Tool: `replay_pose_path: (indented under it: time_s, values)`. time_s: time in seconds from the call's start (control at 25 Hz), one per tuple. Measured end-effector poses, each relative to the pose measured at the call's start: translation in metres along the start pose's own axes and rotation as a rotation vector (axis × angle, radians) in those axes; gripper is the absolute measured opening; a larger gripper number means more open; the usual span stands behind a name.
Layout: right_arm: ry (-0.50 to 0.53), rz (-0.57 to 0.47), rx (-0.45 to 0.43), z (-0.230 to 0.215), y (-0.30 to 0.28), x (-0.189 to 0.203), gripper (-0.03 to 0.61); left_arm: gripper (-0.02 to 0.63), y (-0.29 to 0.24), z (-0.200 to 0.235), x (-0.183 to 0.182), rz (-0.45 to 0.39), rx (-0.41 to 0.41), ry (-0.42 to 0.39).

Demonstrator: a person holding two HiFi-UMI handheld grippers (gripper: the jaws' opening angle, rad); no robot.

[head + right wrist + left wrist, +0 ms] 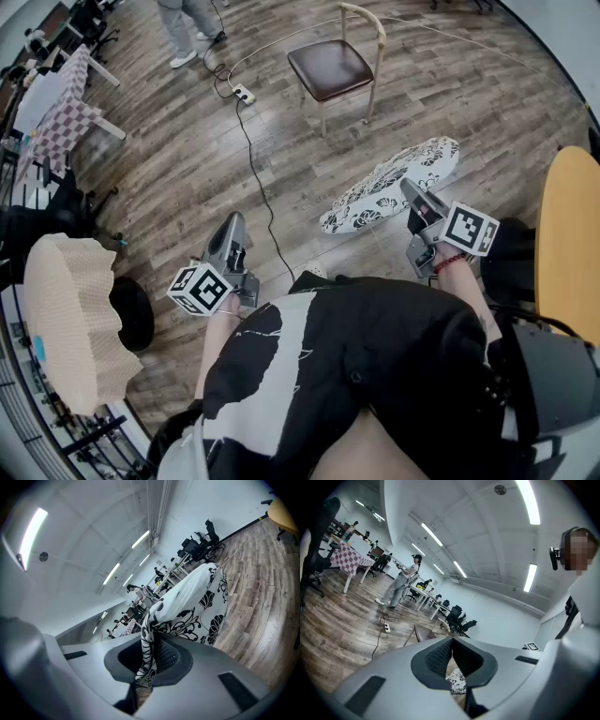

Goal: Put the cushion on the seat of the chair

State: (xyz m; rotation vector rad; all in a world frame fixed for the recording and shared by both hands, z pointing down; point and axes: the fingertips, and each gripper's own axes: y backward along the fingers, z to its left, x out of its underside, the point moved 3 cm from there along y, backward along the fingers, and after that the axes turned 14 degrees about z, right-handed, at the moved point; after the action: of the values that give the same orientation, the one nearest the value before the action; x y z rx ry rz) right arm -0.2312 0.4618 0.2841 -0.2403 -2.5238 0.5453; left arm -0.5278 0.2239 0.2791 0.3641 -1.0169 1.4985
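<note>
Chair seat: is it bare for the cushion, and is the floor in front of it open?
The seat is bare, bordered by its curved backrest. The floor between seat and cushion is open. Left of the seat, a power strip and cable cross the floor.

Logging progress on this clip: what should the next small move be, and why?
Probably carry the floral cushion forward toward the chair: the right gripper is shut on the cushion's edge, while the chair stands well ahead, its brown seat bare.
</note>
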Motion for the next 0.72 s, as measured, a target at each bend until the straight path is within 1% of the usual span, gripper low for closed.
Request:
replay_pose_path:
  time_s: [0.12, 0.24, 0.36, 0.72]
  values:
    - [0.007, -0.005, -0.026, 0.006, -0.001, -0.002, 0.028, 0.015, 0.001, -0.001, -0.004, 0.000, 0.004, -0.002]
    - [0.006, -0.003, -0.015, 0.005, -0.001, -0.002, 0.028, 0.015, 0.000, -0.001, -0.004, 0.002, 0.009, -0.002]
    - [-0.003, 0.002, 0.014, 0.003, 0.000, -0.001, 0.028, 0.015, -0.001, 0.001, -0.003, 0.008, 0.010, 0.004]
    - [-0.007, 0.009, 0.013, 0.009, -0.023, 0.003, 0.028, 0.015, -0.001, 0.027, -0.008, 0.028, 0.008, 0.018]
